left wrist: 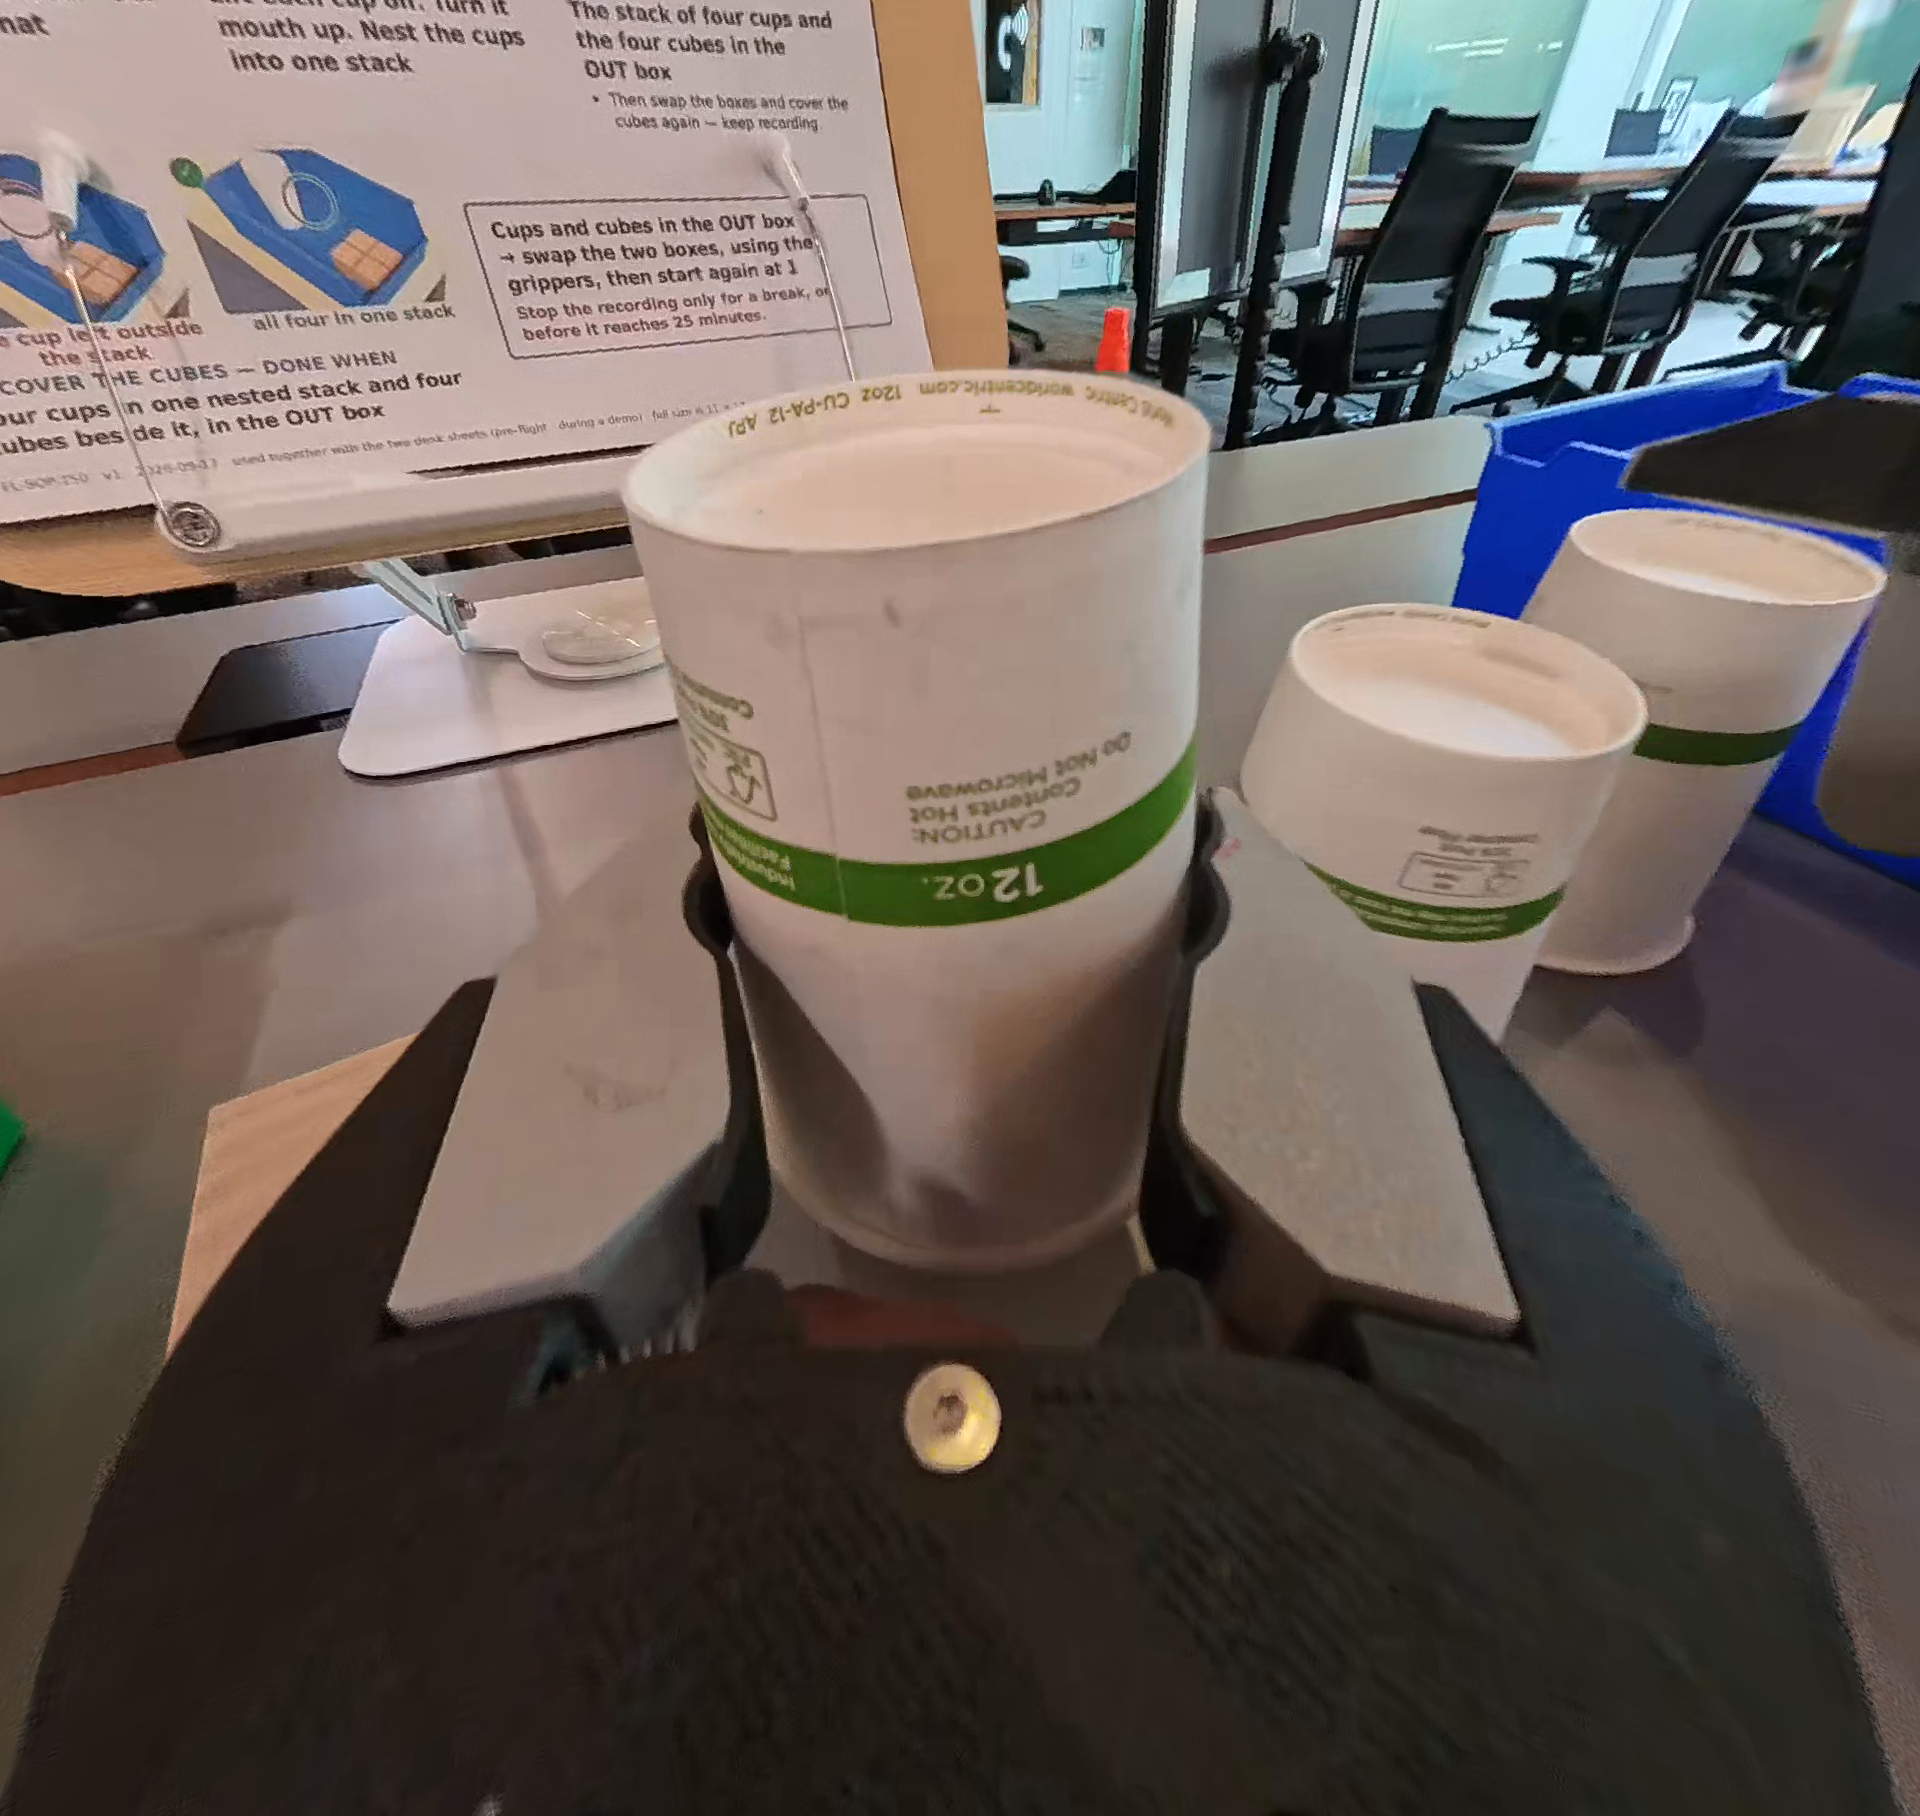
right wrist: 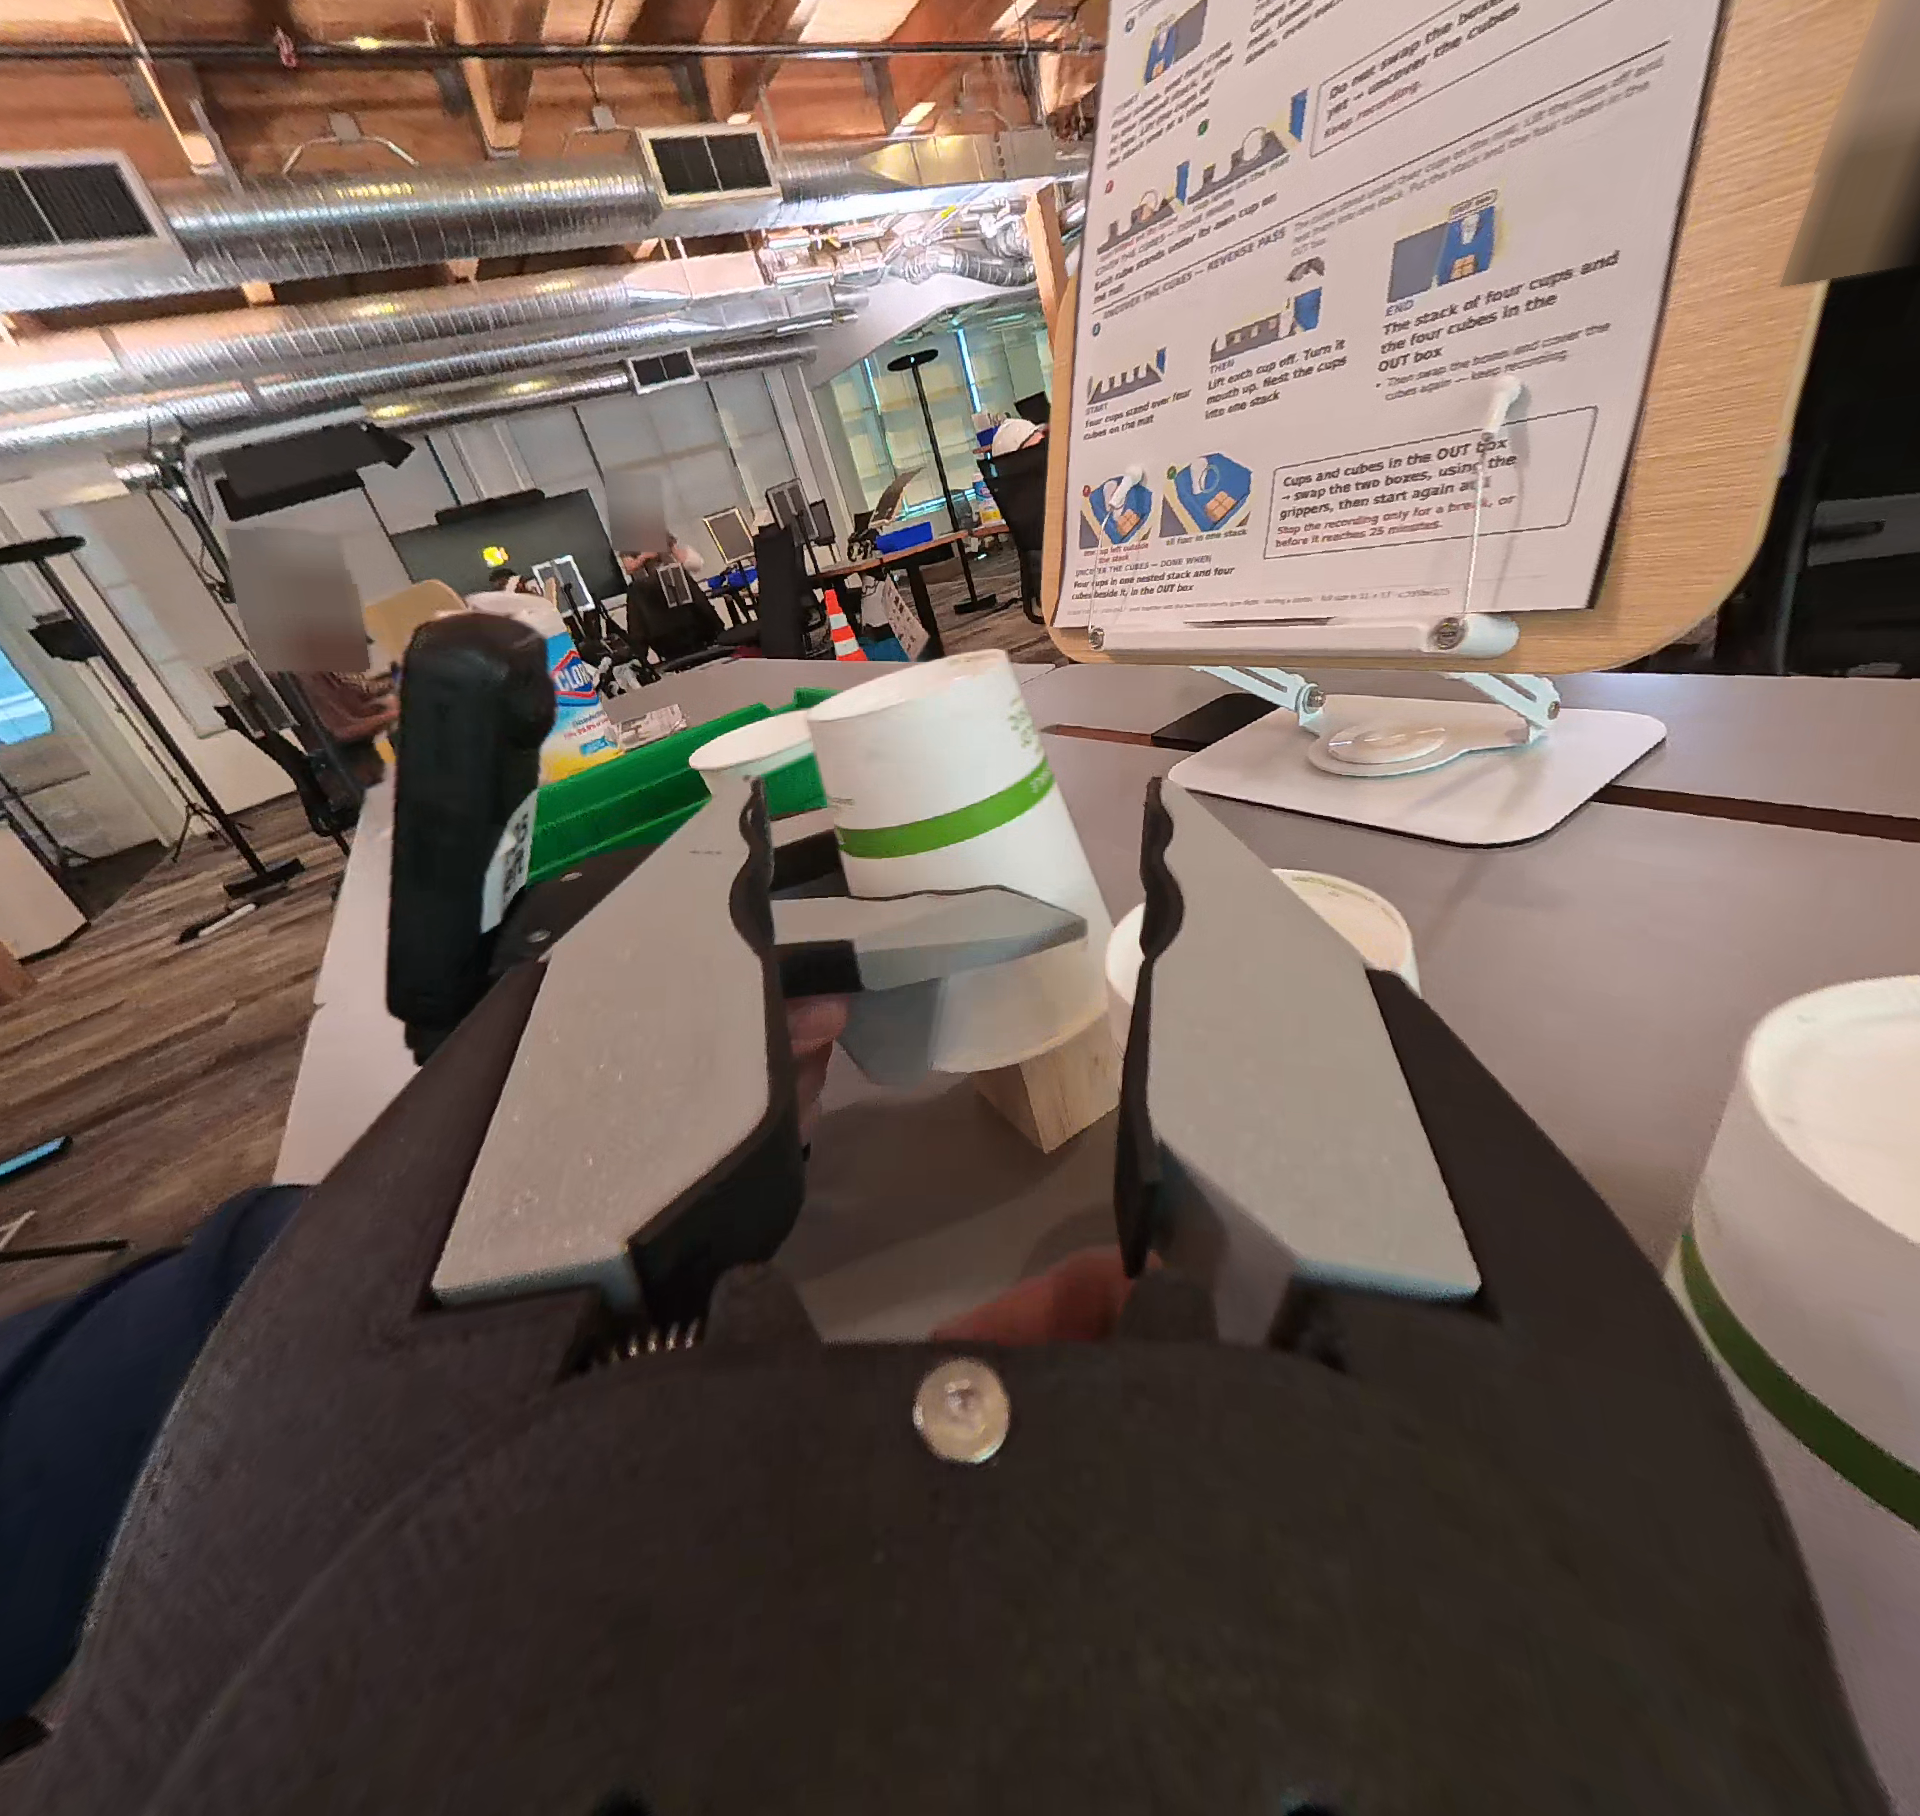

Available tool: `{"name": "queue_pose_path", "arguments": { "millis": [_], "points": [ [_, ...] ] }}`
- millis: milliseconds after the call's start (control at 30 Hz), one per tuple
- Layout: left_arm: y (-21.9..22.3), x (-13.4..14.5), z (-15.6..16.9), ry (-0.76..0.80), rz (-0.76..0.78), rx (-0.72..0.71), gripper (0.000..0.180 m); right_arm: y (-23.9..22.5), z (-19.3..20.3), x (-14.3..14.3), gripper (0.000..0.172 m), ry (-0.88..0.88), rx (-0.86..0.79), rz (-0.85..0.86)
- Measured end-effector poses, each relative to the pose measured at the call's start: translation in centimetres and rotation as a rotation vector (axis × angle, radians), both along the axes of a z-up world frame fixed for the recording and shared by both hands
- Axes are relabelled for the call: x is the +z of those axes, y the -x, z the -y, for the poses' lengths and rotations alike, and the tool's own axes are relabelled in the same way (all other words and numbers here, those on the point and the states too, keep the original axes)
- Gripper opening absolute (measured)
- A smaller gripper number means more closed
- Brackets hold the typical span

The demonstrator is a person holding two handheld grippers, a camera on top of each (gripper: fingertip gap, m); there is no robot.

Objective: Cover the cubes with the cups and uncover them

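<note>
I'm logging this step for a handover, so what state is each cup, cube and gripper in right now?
White paper cup with green band: upside down, tilted, gripped on both sides, lifted.
Light wooden cube: partly uncovered under that cup's rim.
Second inverted white cup: mouth down on the table.
Third inverted white cup: mouth down.
Left gripper: closed on the cup.
Right gripper: open, holding nothing.

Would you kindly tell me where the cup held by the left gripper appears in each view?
Left wrist view: the held cup is centre, upside down between the left gripper fingers.
Right wrist view: upper centre, tilted over a wooden cube.
Shared landmark: the instruction sheet stand.
</note>
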State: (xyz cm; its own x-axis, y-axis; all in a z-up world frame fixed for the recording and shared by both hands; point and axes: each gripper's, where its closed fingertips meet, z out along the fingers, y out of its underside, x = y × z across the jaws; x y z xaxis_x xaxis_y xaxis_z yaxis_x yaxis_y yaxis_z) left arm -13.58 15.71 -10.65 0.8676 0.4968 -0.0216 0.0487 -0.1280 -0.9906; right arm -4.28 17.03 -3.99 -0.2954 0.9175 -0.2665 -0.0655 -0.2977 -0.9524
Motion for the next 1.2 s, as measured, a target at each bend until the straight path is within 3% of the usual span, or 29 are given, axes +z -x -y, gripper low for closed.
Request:
{"name": "queue_pose_path", "arguments": {
  "millis": [233,467,867,1067,1200],
  "points": [
    [1.3,-2.1,-0.4,0.063,0.084,-0.001,0.089,0.3,1.3,-0.7,0.067,-0.118,-0.008,0.012],
    [1.4,-3.1,-0.2,0.098,0.162,-0.002,0.090,0.3,0.9,-0.7,0.067,-0.092,-0.013,0.015],
    [0.2,-1.6,0.6,0.024,0.077,0.012,0.082,0.3,1.3,-0.8,0.067,-0.110,-0.005,0.018],
    [0.3,-1.0,1.2,-0.003,0.055,0.049,0.089,0.1,1.1,-0.5,0.067,-0.096,-0.008,0.007],
    [0.9,0.9,2.5,-0.083,0.010,0.105,0.089,0.1,1.0,-0.4,0.067,-0.094,-0.011,0.003]
  ]
}}
